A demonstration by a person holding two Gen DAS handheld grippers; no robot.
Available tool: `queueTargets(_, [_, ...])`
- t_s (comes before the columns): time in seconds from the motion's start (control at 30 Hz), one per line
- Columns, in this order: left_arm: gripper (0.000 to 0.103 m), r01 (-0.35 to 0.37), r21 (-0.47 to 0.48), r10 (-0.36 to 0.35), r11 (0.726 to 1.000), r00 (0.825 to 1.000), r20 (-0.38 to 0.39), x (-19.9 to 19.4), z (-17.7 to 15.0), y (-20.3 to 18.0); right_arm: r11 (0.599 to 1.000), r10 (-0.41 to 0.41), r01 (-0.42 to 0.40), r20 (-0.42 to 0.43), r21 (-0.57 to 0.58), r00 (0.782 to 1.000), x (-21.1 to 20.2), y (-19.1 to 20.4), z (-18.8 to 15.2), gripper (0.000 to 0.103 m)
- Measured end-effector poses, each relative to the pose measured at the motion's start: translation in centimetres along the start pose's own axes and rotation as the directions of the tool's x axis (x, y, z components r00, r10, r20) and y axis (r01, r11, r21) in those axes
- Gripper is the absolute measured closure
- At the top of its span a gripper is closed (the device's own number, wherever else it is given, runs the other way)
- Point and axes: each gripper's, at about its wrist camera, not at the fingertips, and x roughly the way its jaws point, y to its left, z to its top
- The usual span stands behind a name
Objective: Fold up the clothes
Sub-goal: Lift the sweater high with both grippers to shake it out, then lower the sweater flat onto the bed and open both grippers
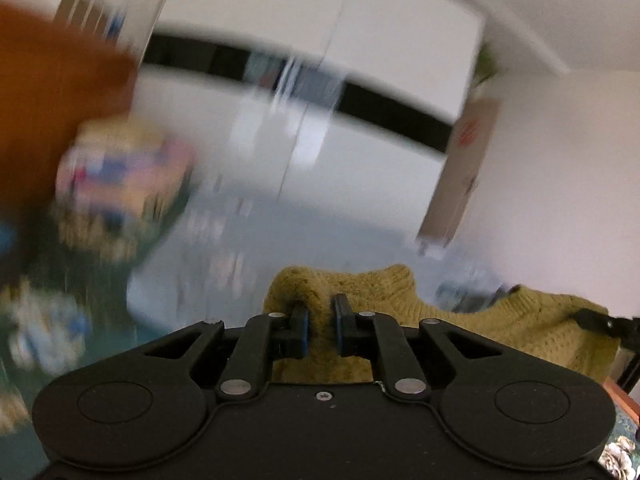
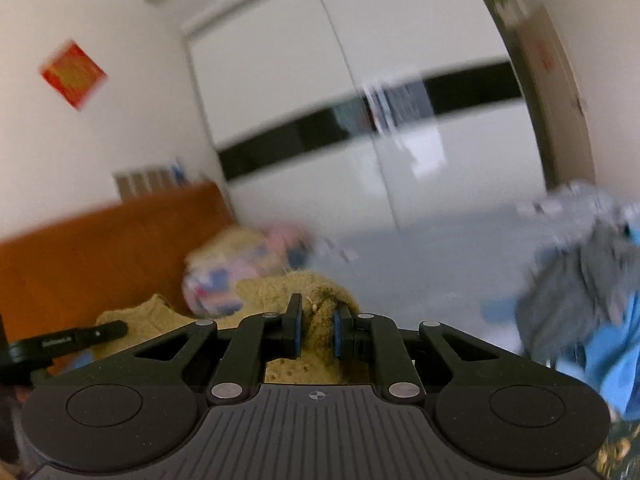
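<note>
A mustard-yellow knit sweater (image 1: 520,332) hangs stretched between both grippers above the bed. In the left wrist view my left gripper (image 1: 321,308) is shut on a bunched edge of it, and knit fabric fills the narrow gap between the blue pads. At the far right of that view, the tip of the other gripper (image 1: 592,316) touches the sweater. In the right wrist view my right gripper (image 2: 318,308) is shut on another bunched part of the sweater (image 2: 280,284). The left gripper's black tip (image 2: 100,330) shows at the left edge. Both views are motion-blurred.
An orange headboard (image 2: 100,248) stands at the left with a colourful patterned bundle (image 2: 240,272) in front of it. A heap of grey and blue clothes (image 2: 580,288) lies at the right on the pale bed surface (image 2: 420,260). A white wardrobe (image 2: 360,60) with a black band stands behind.
</note>
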Motion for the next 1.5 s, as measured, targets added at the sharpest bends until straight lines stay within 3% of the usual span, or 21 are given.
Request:
queueTargets(0.13, [0.093, -0.082, -0.031, 0.078, 0.996, 0.989, -0.126, 8.4, -4.3, 1.6, 0.997, -0.068, 0.071, -0.133, 0.013, 0.989, 7.7, -2.5, -3.4, 0.091])
queueTargets(0.4, [0.092, -0.169, -0.043, 0.155, 0.985, 0.963, -0.219, 17.9, -9.1, 5.0, 0.985, -0.163, 0.173, -0.272, 0.014, 0.948, 18.6, -8.0, -9.3, 0.091])
queueTargets(0.57, [0.090, -0.238, -0.014, 0.222, 0.971, 0.924, -0.310, 22.3, -11.9, 7.0, 0.971, -0.227, 0.240, -0.359, -0.008, 0.905, 22.0, -9.8, -14.8, 0.087])
queueTargets(0.63, [0.090, -0.252, 0.000, 0.237, 0.968, 0.910, -0.342, 22.9, -12.7, 7.8, 0.964, -0.256, 0.264, -0.390, -0.035, 0.884, 23.0, -10.4, -16.2, 0.081])
queueTargets(0.7, [0.089, -0.252, 0.002, 0.236, 0.968, 0.902, -0.361, 22.8, -13.3, 8.5, 0.957, -0.281, 0.284, -0.423, -0.057, 0.862, 23.5, -10.9, -17.2, 0.066])
queueTargets(0.8, [0.080, -0.257, -0.023, 0.232, 0.966, 0.904, -0.359, 20.6, -13.0, 9.3, 0.958, -0.278, 0.280, -0.425, -0.060, 0.861, 22.2, -10.9, -17.0, 0.057])
queueTargets(0.83, [0.079, -0.257, -0.034, 0.228, 0.966, 0.906, -0.357, 19.7, -12.8, 9.6, 0.959, -0.276, 0.278, -0.417, -0.057, 0.866, 21.4, -10.8, -16.6, 0.050])
queueTargets(0.9, [0.075, -0.243, -0.039, 0.218, 0.969, 0.921, -0.323, 16.5, -12.0, 9.3, 0.963, -0.263, 0.263, -0.382, -0.052, 0.886, 19.1, -10.5, -15.5, 0.049])
queueTargets(0.97, [0.057, -0.226, -0.031, 0.209, 0.974, 0.937, -0.279, 12.7, -11.3, 8.9, 0.967, -0.251, 0.249, -0.334, -0.049, 0.909, 15.9, -10.0, -14.1, 0.044])
queueTargets(1.07, [0.048, -0.208, 0.008, 0.205, 0.978, 0.955, -0.215, 6.5, -10.8, 7.9, 0.975, -0.220, 0.213, -0.259, -0.054, 0.940, 9.8, -8.8, -13.1, 0.031])
queueTargets(1.13, [0.043, -0.196, 0.024, 0.197, 0.980, 0.961, -0.193, 2.6, -11.1, 7.3, 0.979, -0.204, 0.195, -0.231, -0.064, 0.951, 5.5, -8.0, -13.0, 0.030])
queueTargets(1.27, [0.032, -0.161, 0.019, 0.161, 0.987, 0.964, -0.211, -4.1, -13.7, 7.0, 0.977, -0.209, 0.191, -0.248, -0.094, 0.946, -2.3, -6.8, -15.2, 0.030])
queueTargets(1.33, [0.032, -0.159, 0.038, 0.164, 0.986, 0.950, -0.267, -6.1, -15.9, 6.9, 0.975, -0.222, 0.205, -0.285, -0.089, 0.933, -5.1, -7.0, -17.3, 0.030])
queueTargets(1.47, [0.033, -0.185, 0.016, 0.178, 0.983, 0.919, -0.352, -7.3, -19.2, 6.8, 0.962, -0.236, 0.271, -0.375, 0.040, 0.896, -7.9, -8.8, -21.7, 0.031])
queueTargets(1.5, [0.033, -0.183, 0.015, 0.177, 0.983, 0.919, -0.352, -7.3, -19.4, 6.5, 0.958, -0.233, 0.280, -0.390, 0.068, 0.891, -8.0, -9.2, -22.4, 0.031])
